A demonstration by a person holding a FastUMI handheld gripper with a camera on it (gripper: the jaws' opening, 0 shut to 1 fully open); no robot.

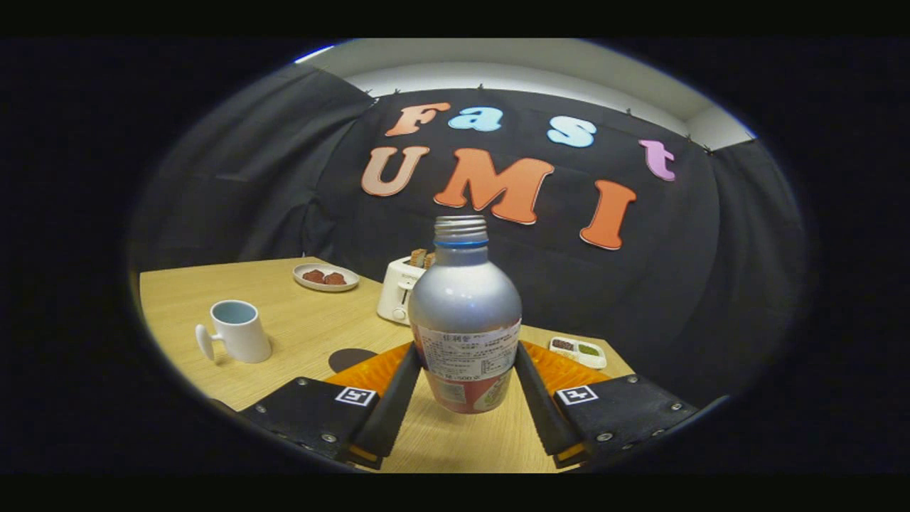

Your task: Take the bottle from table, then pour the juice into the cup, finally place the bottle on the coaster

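Fingers (466,370) clamped on bottle (466,313)

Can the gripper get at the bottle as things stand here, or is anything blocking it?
Likely yes. The bottle stands upright between the gripper fingers, which flank its lower body with nothing between; whether both press on it can't be told.

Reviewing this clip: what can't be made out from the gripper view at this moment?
- Juice level: the bottle is opaque, so its contents are hidden.
- Grip: the hand-held gripper flanks the bottle, but whether both fingers press on it is unclear.
- Coaster: partly hidden behind a finger.
- Cup: its inside is seen too obliquely to judge.
- Toaster: partly hidden by the bottle.
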